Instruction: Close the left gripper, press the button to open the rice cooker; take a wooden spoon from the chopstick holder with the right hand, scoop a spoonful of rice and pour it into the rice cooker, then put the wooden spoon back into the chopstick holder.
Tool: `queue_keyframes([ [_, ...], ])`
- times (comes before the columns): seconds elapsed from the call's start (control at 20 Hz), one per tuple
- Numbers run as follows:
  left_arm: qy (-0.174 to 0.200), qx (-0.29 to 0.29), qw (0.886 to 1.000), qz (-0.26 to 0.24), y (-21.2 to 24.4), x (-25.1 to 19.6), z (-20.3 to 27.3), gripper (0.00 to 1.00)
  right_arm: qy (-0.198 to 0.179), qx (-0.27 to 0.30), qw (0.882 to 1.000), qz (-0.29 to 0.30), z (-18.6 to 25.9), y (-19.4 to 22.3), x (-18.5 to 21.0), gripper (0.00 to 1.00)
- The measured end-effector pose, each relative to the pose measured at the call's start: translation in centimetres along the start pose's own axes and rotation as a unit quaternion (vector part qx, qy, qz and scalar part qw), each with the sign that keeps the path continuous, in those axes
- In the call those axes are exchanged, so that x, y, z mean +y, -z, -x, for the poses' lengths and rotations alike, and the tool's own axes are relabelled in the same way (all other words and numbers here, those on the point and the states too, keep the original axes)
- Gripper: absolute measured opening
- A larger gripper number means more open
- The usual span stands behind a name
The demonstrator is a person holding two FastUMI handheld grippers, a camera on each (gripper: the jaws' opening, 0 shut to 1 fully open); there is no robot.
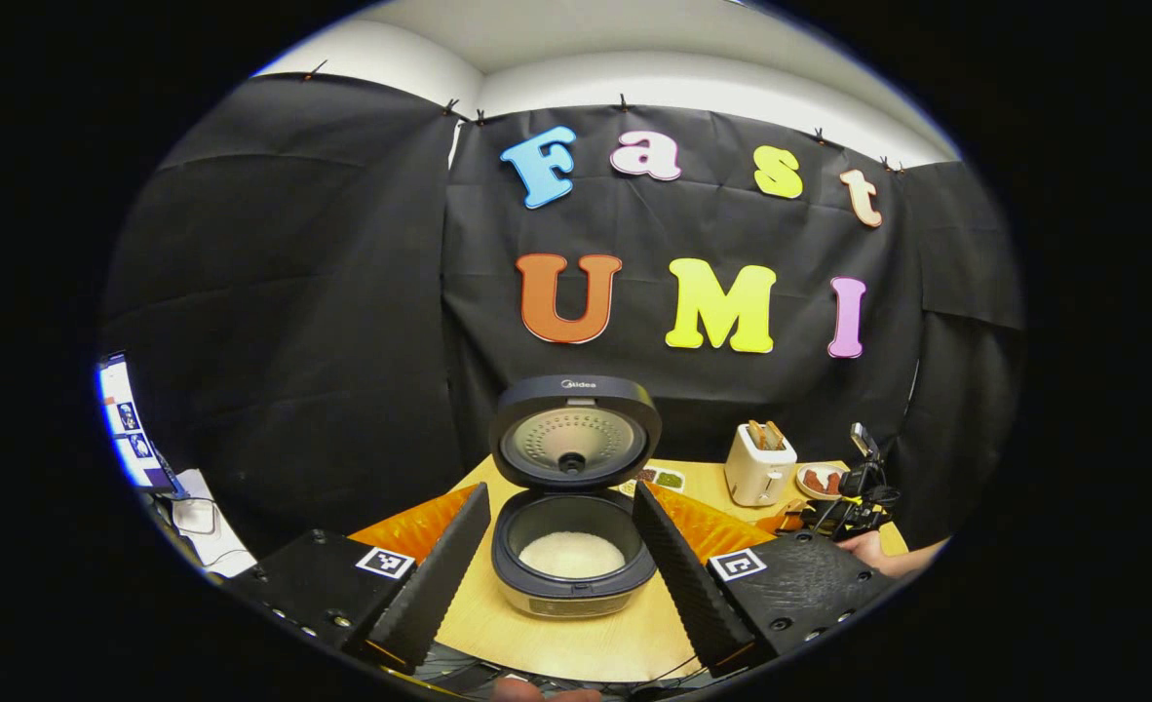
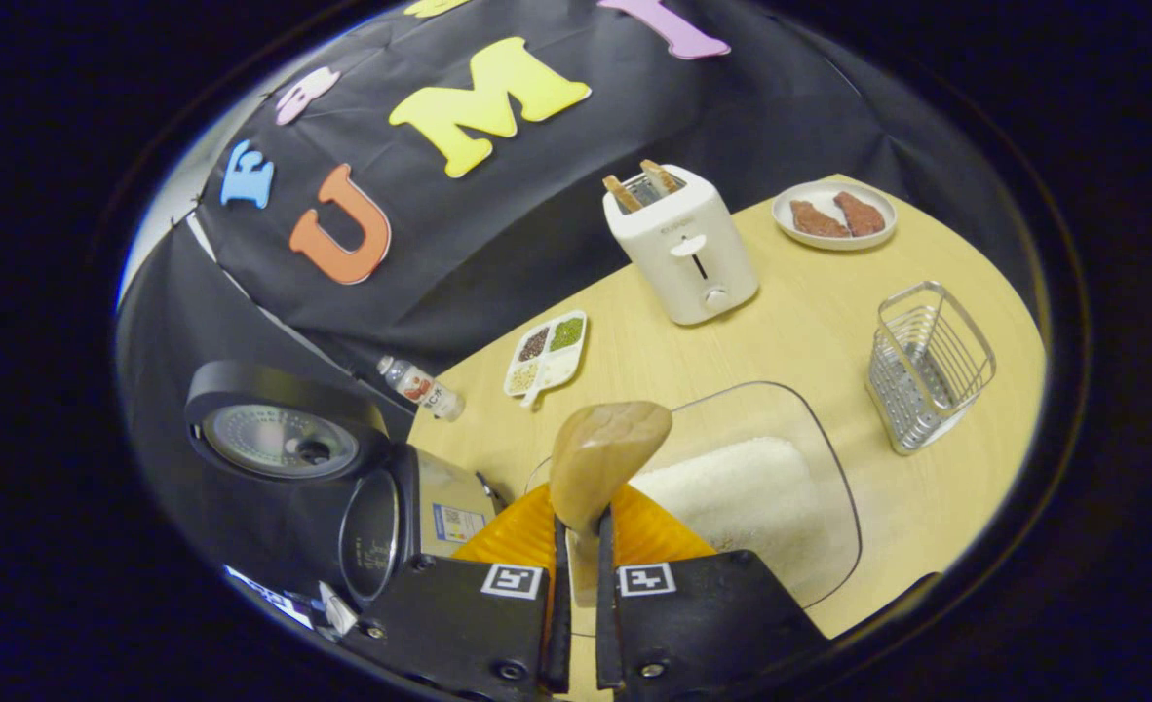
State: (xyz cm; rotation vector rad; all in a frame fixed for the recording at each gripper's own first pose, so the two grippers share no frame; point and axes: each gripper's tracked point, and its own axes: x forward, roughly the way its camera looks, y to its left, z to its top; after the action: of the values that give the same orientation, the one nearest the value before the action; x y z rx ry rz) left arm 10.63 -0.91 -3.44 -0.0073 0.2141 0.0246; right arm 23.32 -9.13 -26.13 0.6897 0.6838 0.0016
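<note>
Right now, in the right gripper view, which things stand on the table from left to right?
Rice cooker → bottle → divided dish → toaster → plate → wire holder.

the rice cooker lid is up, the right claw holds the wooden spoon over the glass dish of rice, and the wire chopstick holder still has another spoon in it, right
Not quite. The chopstick holder is empty in the right gripper view. The rest holds: the rice cooker lid is up in the left gripper view, and the right claw holds the wooden spoon over the glass dish of rice.
</note>
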Motion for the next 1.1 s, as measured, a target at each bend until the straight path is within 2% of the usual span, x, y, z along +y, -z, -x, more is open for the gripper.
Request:
queue_keyframes([
  [0.1,0.014,-0.008,1.000,0.009,-1.1,-1.4,-0.2,0.95,-0.007,-0.001,0.999,-0.031,0.7,-1.0,-0.5,0.16],
  [0.15,0.018,-0.010,1.000,0.012,-1.2,-1.9,-0.6,1.00,-0.009,-0.004,0.999,-0.043,1.3,-1.4,-0.8,0.15],
  [0.2,0.022,-0.013,1.000,0.014,-1.3,-2.3,-0.8,0.95,-0.009,-0.008,0.999,-0.051,1.7,-2.0,-1.1,0.15],
  [0.4,0.029,-0.016,0.999,0.010,-1.4,-3.3,-1.7,0.95,-0.016,-0.033,0.997,-0.065,4.1,-4.8,-1.8,0.15],
  [0.7,0.038,-0.025,0.999,0.008,-1.8,-4.0,-2.5,0.95,-0.044,-0.064,0.995,-0.066,7.0,-8.0,-0.2,0.15],
  [0.9,0.020,-0.027,0.999,0.014,-1.6,-2.4,-2.4,0.95,-0.083,-0.066,0.992,-0.063,8.0,-9.0,4.2,0.15],
  [1.1,-0.007,-0.028,0.999,0.019,-1.4,-0.3,-1.6,0.95,-0.140,-0.055,0.988,-0.040,8.1,-8.8,11.2,0.15],
])
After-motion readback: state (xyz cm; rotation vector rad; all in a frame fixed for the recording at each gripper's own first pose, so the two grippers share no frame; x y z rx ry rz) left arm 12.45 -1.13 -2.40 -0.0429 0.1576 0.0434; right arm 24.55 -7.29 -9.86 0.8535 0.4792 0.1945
